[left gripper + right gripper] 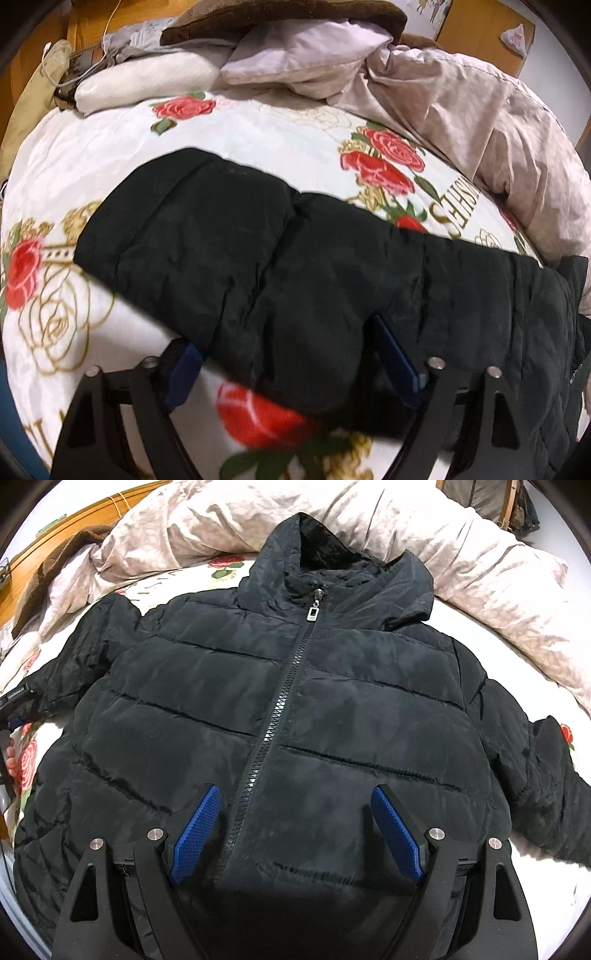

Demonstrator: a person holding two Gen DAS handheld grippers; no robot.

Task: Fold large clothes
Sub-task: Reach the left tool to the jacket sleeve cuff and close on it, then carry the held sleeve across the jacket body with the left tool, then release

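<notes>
Your black puffer jacket [295, 709] lies flat and zipped on the rose-print bed [258, 122], hood toward the far pale duvet [480, 565], both sleeves spread outward: no fold is made yet. Your left gripper [291, 354] has its jaws spread around the end of one sleeve [229, 251], not visibly pinching. Your right gripper [295, 830] hovers over the hem, jaws spread and empty

- The left wrist view looked steeply down, close over a jacket sleeve [258, 258] running from 9 to 3 o'clock.
- The right wrist view faced down over the jacket [295, 720] front, hood at 12 o'clock.
- Both shared the jacket, flowered bedspread [258, 129] and quilt [498, 129].
</notes>
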